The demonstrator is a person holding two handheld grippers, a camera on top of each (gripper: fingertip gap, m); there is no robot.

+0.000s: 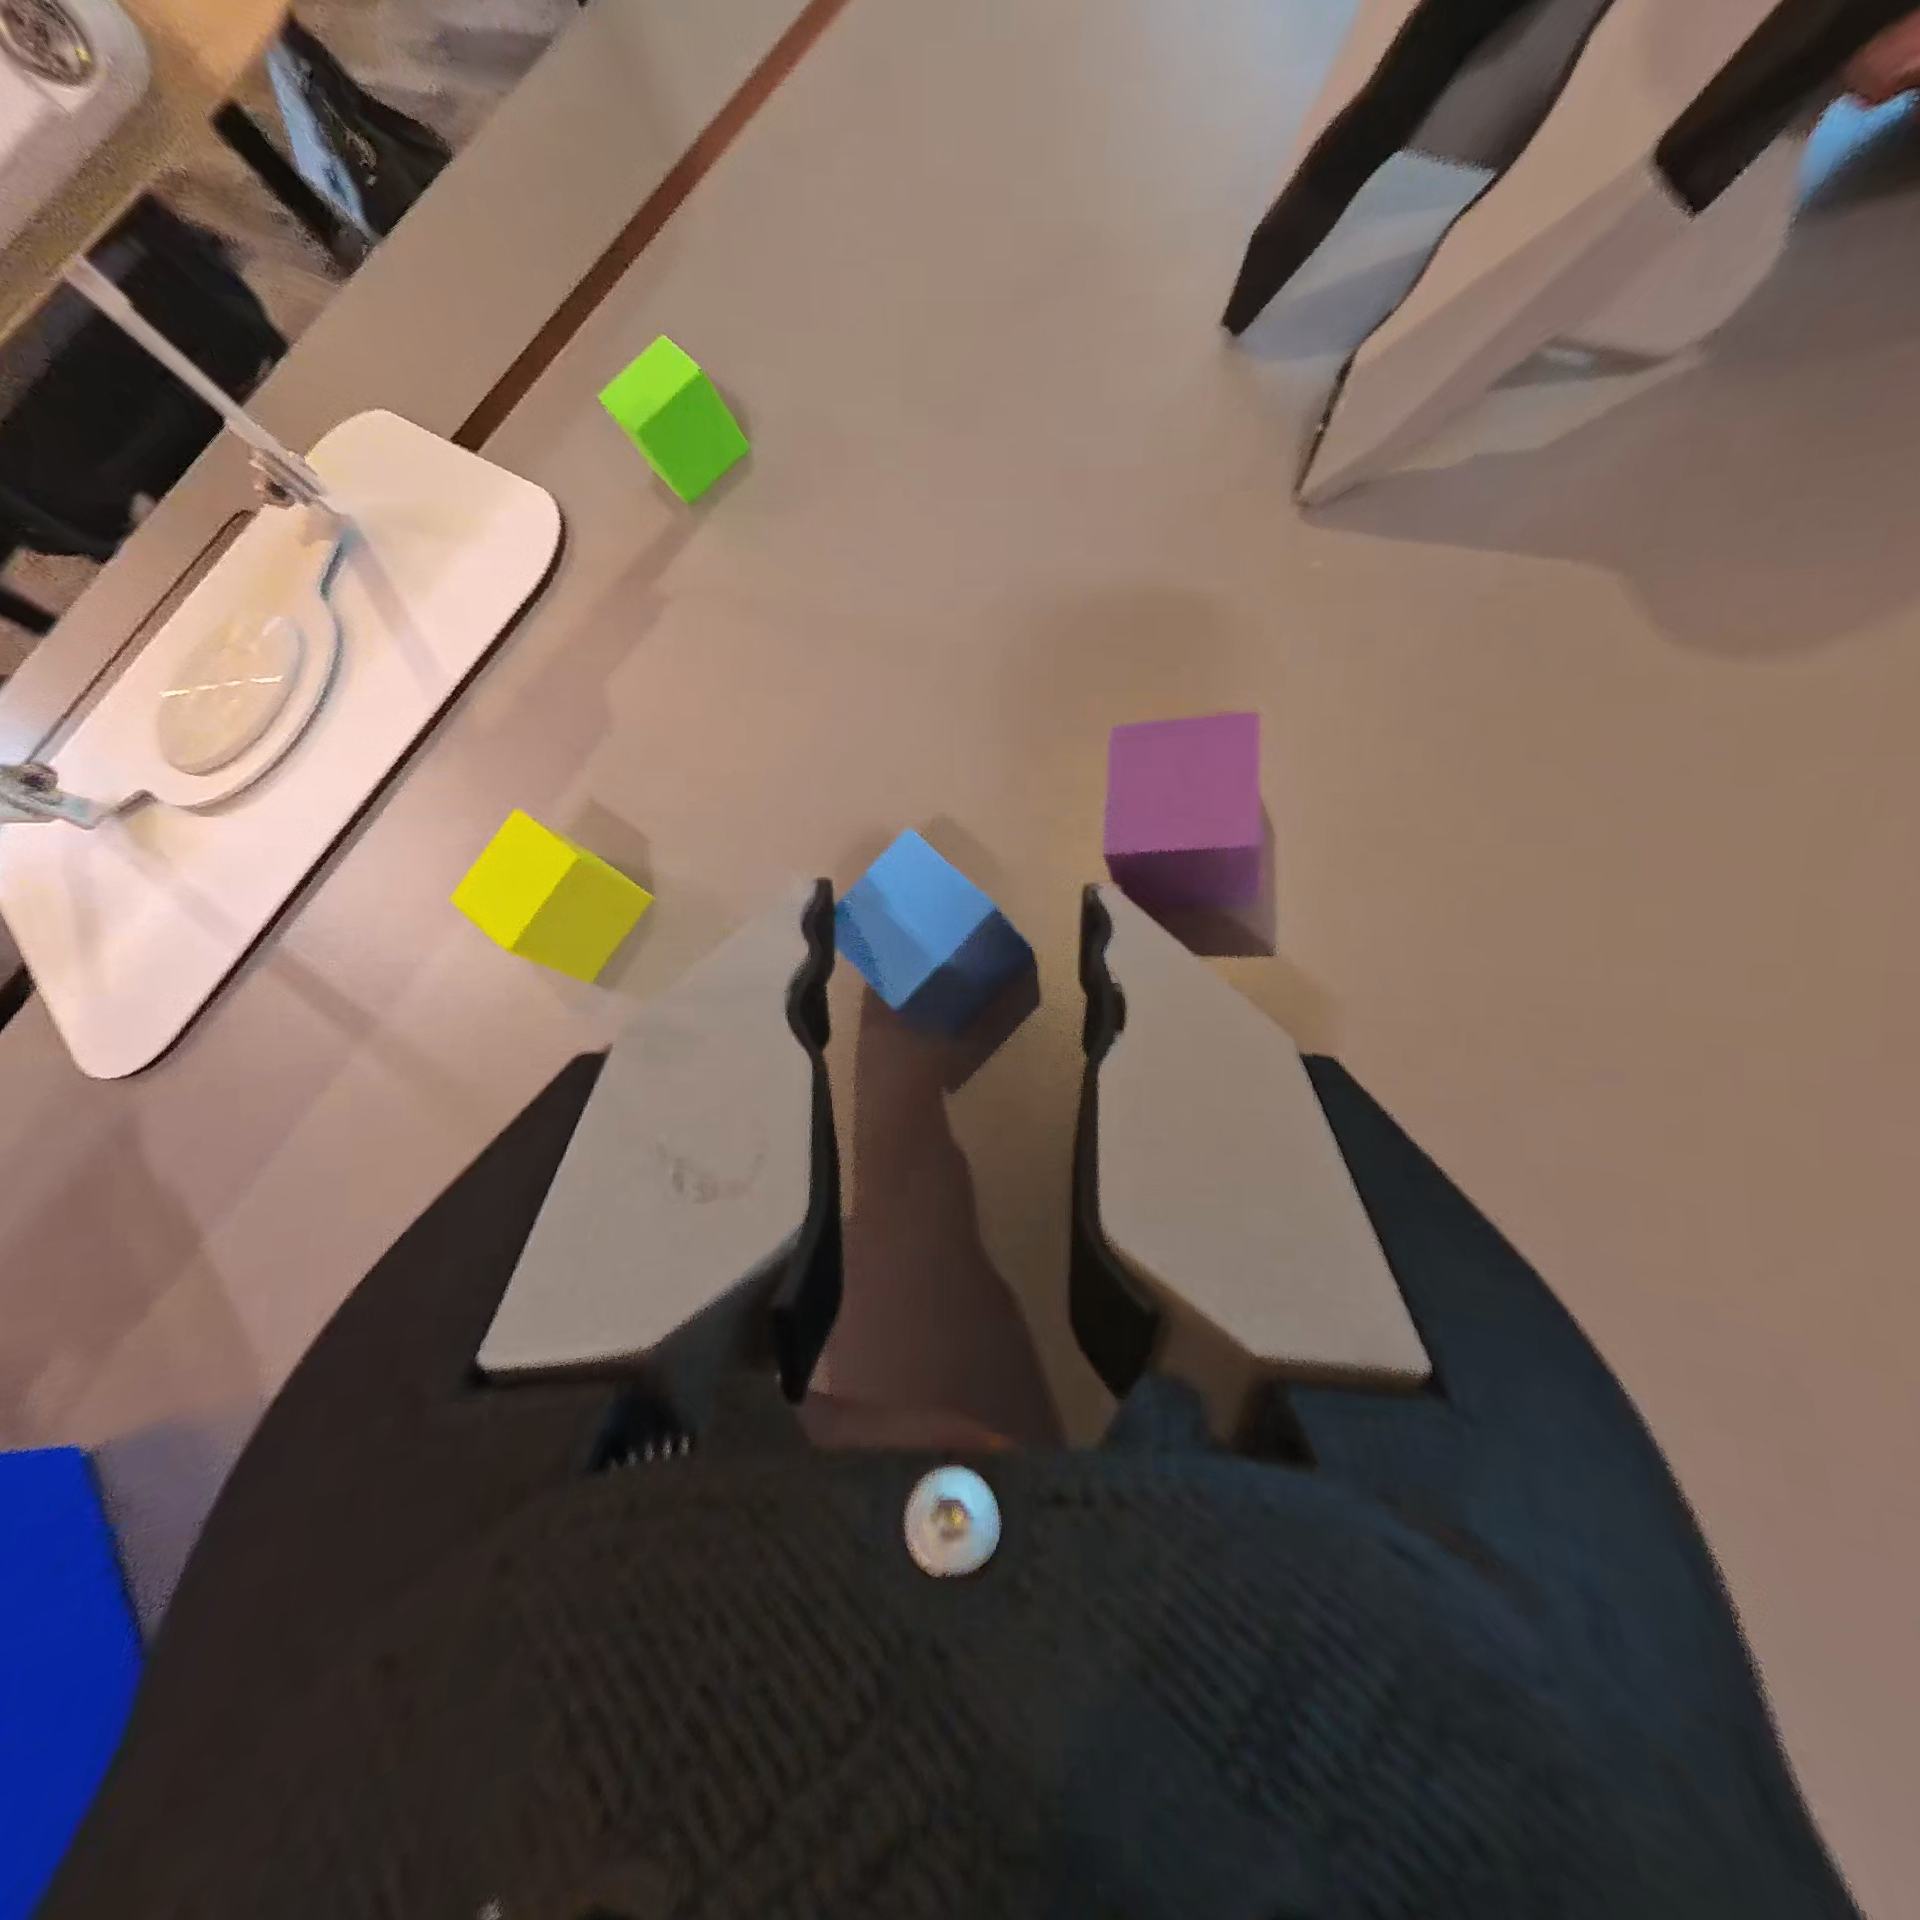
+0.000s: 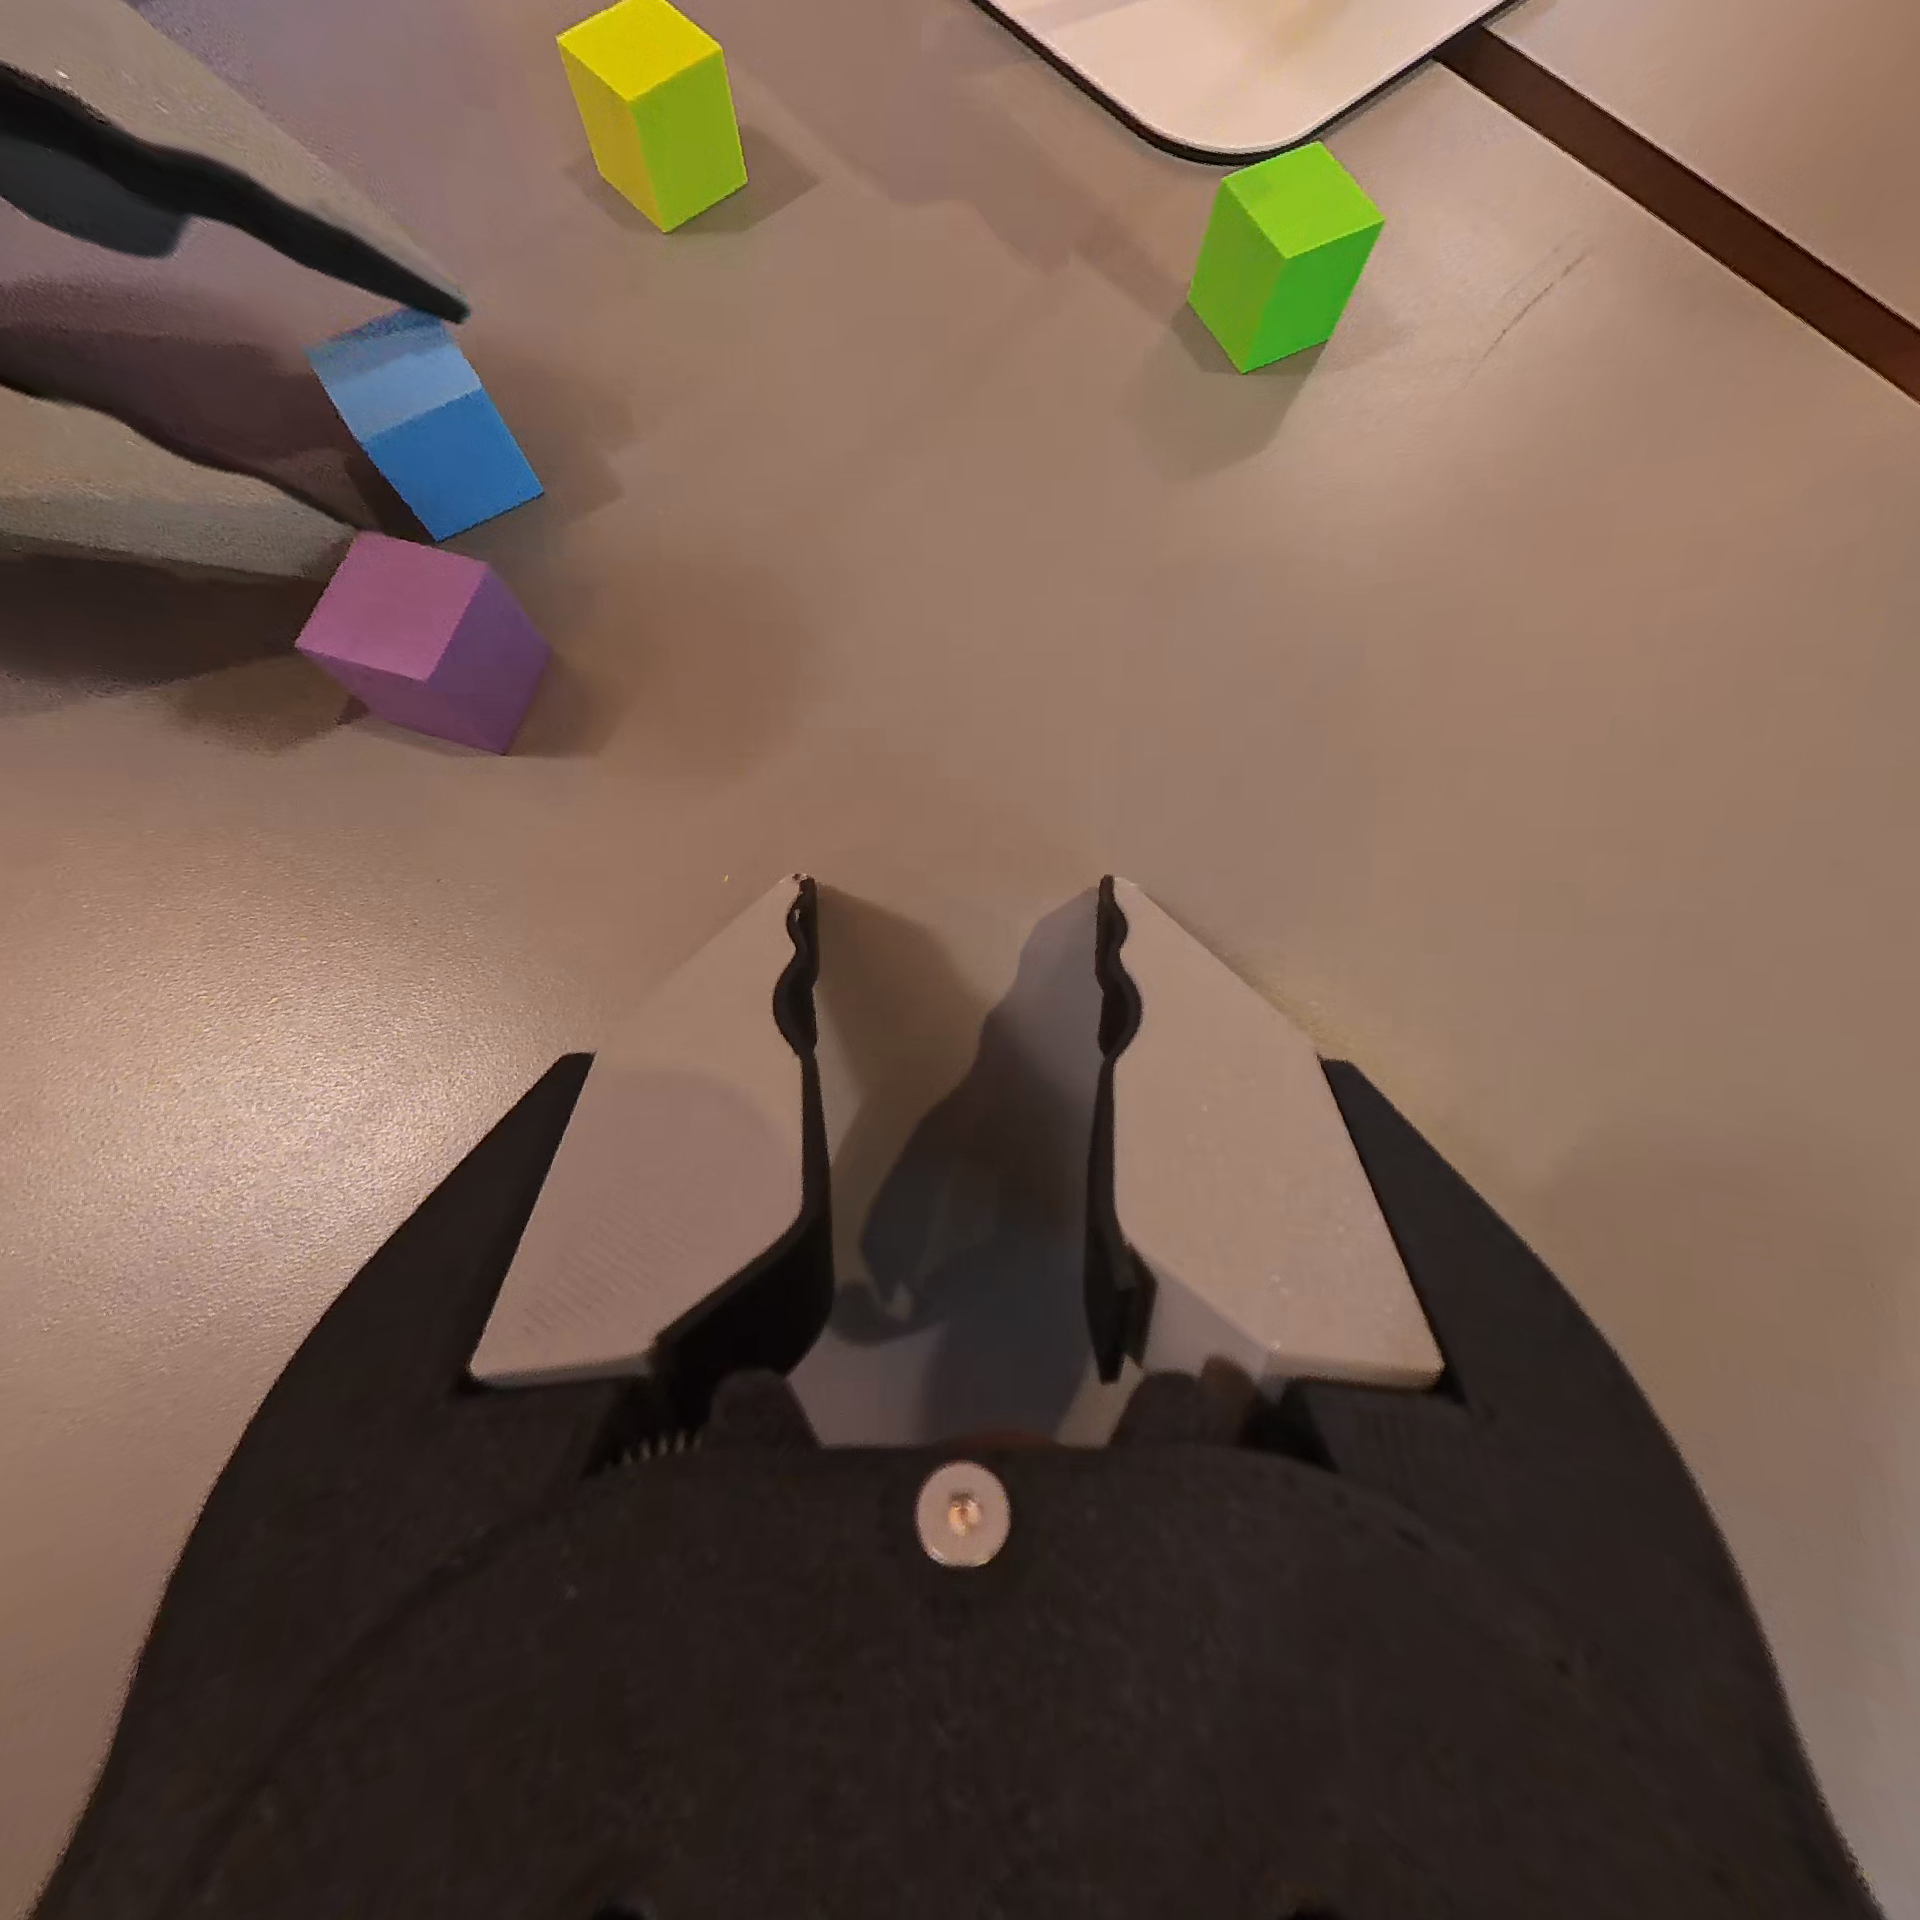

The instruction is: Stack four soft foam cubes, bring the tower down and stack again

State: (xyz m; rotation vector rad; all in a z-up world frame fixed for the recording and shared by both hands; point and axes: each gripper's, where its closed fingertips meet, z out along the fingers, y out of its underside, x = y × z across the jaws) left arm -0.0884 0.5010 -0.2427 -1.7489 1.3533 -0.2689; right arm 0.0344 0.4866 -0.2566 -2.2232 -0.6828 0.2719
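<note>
Four foam cubes lie apart on the grey table (image 1: 935,582). My left gripper (image 1: 956,899) is open, with the blue cube (image 1: 920,920) between its fingertips; the cube stands on the table, a gap on its right side. The purple cube (image 1: 1184,810) is just right of it, the yellow cube (image 1: 551,899) to the left, the green cube (image 1: 675,416) farther off. My right gripper (image 2: 953,888) is open and empty over bare table. It sees the blue (image 2: 431,447), purple (image 2: 416,639), yellow (image 2: 655,114) and green (image 2: 1283,255) cubes.
A white board (image 1: 416,582) bearing a clear disc and a metal arm lies at the table's left; its corner shows in the right wrist view (image 2: 1247,83). A dark seam (image 1: 634,229) crosses the table. A blue object (image 1: 52,1662) sits at lower left.
</note>
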